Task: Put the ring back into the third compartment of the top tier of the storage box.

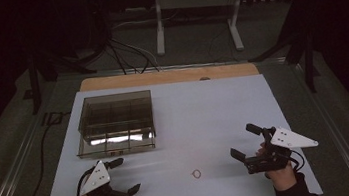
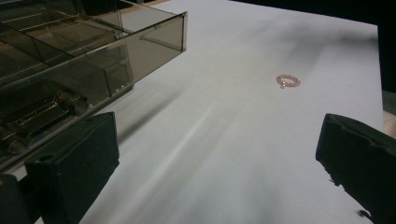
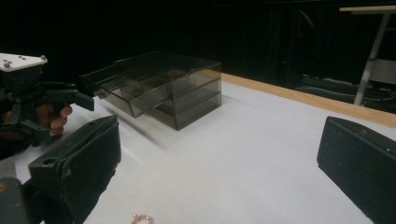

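Note:
A small pink bead ring lies on the white table top, near the front edge between my two grippers. It shows again as a bead ring ahead in the left gripper view and as a bead ring at the bottom of the right gripper view. A smoky clear drawer box stands at the left, one drawer pulled out toward me. My left gripper is open, just in front of the box. My right gripper is open to the right of the ring. Both hold nothing.
The drawer box sits far left in the right gripper view, with the left gripper beside it. A wooden strip edges the far side of the table. A metal stand and cables stand on the floor beyond.

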